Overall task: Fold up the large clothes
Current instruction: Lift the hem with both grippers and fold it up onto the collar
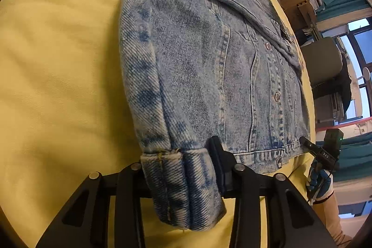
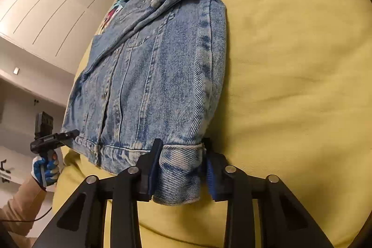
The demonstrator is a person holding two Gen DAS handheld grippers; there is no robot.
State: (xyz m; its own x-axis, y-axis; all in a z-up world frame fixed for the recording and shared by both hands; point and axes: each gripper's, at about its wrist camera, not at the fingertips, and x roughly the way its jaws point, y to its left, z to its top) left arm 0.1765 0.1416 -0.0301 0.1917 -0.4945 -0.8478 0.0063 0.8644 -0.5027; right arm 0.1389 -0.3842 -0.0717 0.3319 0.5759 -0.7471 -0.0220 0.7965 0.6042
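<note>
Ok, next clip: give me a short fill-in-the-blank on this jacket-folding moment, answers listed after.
1. The garment lying on the yellow bedcover is a blue ____ jacket.
2. The left gripper has its fingers on either side of a rolled sleeve ____.
3. The right gripper straddles the other sleeve end, at the jacket's ____ edge, nearest the camera.
4. The jacket's front is fastened with metal ____.

Missing words: denim; cuff; bottom; buttons

1 denim jacket (image 1: 209, 66), 1 yellow bedcover (image 1: 58, 62), 2 grippers: left gripper (image 1: 181, 169), right gripper (image 2: 180, 164).
</note>
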